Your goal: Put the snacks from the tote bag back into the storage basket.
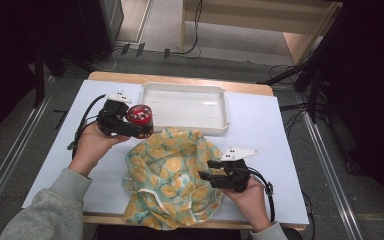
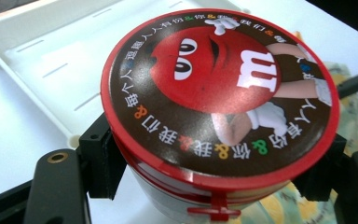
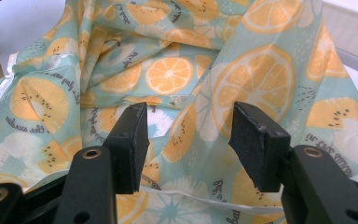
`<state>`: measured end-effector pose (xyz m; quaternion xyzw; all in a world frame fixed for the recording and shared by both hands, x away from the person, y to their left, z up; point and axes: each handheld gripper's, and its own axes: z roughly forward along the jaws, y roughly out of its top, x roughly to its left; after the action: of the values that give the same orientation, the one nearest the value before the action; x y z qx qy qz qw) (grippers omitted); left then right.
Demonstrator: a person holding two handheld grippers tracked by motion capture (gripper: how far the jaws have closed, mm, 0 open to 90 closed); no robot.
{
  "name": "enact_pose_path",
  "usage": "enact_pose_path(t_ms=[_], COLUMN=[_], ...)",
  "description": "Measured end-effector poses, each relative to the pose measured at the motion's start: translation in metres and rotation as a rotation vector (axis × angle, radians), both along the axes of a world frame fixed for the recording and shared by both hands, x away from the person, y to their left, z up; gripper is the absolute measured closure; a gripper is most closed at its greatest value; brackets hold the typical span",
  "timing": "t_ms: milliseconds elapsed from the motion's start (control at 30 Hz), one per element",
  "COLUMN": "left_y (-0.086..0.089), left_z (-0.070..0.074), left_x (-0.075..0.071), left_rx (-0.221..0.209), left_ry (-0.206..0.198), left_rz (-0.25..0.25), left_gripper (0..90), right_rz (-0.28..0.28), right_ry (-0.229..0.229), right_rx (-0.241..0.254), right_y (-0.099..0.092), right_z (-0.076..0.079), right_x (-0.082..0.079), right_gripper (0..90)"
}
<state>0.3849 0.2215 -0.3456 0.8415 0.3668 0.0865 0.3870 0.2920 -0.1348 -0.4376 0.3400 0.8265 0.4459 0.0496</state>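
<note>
1. The left gripper [image 1: 139, 126] sits in the person's left hand [image 1: 91, 145] above the left half of the table [image 1: 55, 160]. The forearm comes in from the bottom left in a grey sleeve [image 1: 50, 210], and the gripper points toward the right and slightly away from the person.
2. Its jaws are clamped on the sides of a round red-lidded tub [image 2: 219, 93], one black pad pressed against each side just under the lid's rim.
3. The tub is held upright with its lid facing up, so its axis runs vertically. It hangs just beside the near left corner of the white tray [image 1: 215, 95] and beside the far edge of the cloth [image 1: 170, 180].
4. The lid shows the red M&M's character with a white "m" on it, ringed by Chinese characters in white with coloured ampersands between them. A small red tab sticks out from the rim on the near side.
5. The right gripper [image 1: 206, 170] is held in the right hand [image 1: 250, 197] at the near right of the table, pointing left at the cloth. Its jaws stand apart with nothing pinched between them, the cloth lying just beyond the pads.
6. The cloth is crumpled, pale green, printed with orange and kiwi slices and small cursive writing too fine to read.
</note>
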Motion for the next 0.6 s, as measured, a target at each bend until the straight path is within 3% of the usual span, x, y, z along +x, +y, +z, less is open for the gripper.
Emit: enact_pose_path(t_ms=[600], left_y=[-0.013], left_z=[-0.008], left_x=[0.033], left_rx=[0.036], left_ry=[-0.01], left_rz=[0.05], left_gripper=[25.8], right_rz=[0.006], right_ry=[0.009], right_rx=[-0.004], right_y=[0.001], right_z=[-0.001], right_x=[0.0], right_gripper=[48.2])
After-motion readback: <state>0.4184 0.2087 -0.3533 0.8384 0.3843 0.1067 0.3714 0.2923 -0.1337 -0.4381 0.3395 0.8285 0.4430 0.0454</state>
